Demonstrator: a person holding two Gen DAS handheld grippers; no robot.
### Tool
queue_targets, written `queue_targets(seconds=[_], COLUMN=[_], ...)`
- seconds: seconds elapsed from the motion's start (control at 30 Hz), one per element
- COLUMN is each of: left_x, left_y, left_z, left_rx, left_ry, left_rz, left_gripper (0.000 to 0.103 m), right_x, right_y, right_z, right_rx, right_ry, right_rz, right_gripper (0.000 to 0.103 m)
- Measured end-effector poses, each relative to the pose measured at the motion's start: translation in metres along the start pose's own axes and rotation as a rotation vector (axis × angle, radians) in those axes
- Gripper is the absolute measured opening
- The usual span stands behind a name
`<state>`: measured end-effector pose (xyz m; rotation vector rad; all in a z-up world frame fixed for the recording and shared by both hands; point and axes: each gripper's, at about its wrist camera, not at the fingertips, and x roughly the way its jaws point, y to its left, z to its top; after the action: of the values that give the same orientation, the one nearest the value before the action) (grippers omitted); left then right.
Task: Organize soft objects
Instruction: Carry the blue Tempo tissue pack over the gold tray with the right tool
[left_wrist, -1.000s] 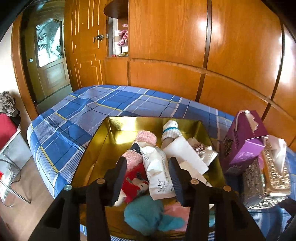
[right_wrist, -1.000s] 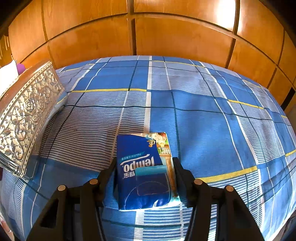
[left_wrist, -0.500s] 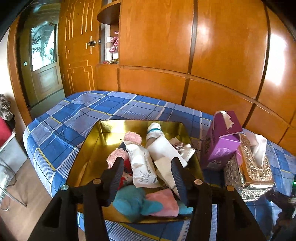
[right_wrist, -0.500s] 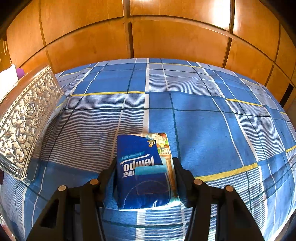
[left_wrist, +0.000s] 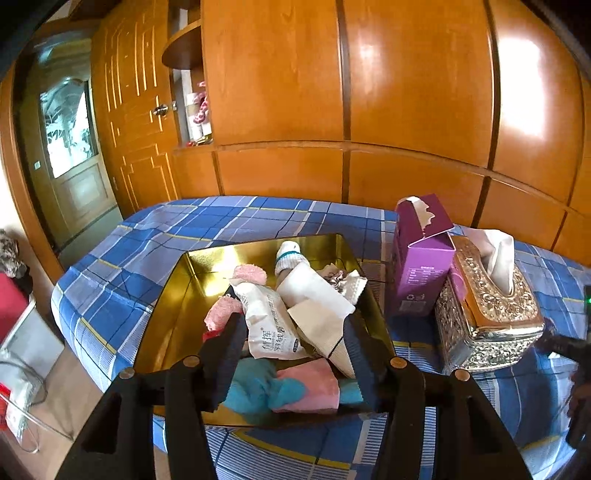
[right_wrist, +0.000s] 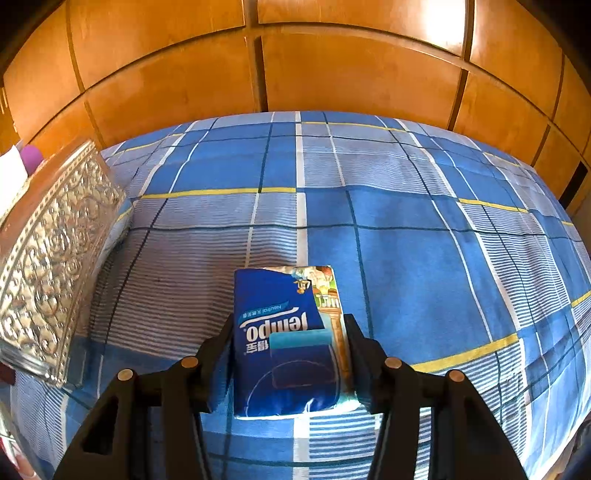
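A gold tray (left_wrist: 173, 295) on the blue plaid bed holds soft things: a white wipes pack (left_wrist: 269, 325), white socks (left_wrist: 291, 254), pink fluffy socks (left_wrist: 249, 274), and teal and pink cloths (left_wrist: 280, 391). My left gripper (left_wrist: 291, 354) is open and empty, raised over the tray's near edge. In the right wrist view a blue Tempo tissue pack (right_wrist: 284, 339) lies on the bed between the fingers of my right gripper (right_wrist: 290, 354). The jaws stand on either side of the pack, close to its edges; I cannot tell whether they press it.
A purple tissue box (left_wrist: 417, 258) and an ornate metal tissue box (left_wrist: 487, 314) stand right of the tray; the metal box also shows in the right wrist view (right_wrist: 51, 258). Wooden wall panels back the bed. The bed's left edge (left_wrist: 74, 332) drops to the floor.
My left gripper has pulled back and up from the tray, so more of the bed and both tissue boxes show. The right gripper has hardly moved around the tissue pack.
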<state>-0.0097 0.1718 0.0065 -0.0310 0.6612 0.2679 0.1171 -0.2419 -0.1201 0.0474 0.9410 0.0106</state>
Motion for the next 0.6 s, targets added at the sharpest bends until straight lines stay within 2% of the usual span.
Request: queue_targets(seconds=[0.37,0.6], left_x=[-0.009,-0.008], left_y=[-0.009,-0.011], left_z=[-0.001,-0.002], left_rx=[0.028,0.035], left_ry=[-0.020,-0.013], left_rz=[-0.018,-0.023], left_gripper=[0.058,0.059], right_x=[-0.017,-0.042], right_y=[0.009,0.036], right_z=[0.034,0.073], right_rx=[0.004,-0.031], right_ry=[-0.043,-0.109], right_rz=[0.029,0.098], right_gripper=[0.053,0.053])
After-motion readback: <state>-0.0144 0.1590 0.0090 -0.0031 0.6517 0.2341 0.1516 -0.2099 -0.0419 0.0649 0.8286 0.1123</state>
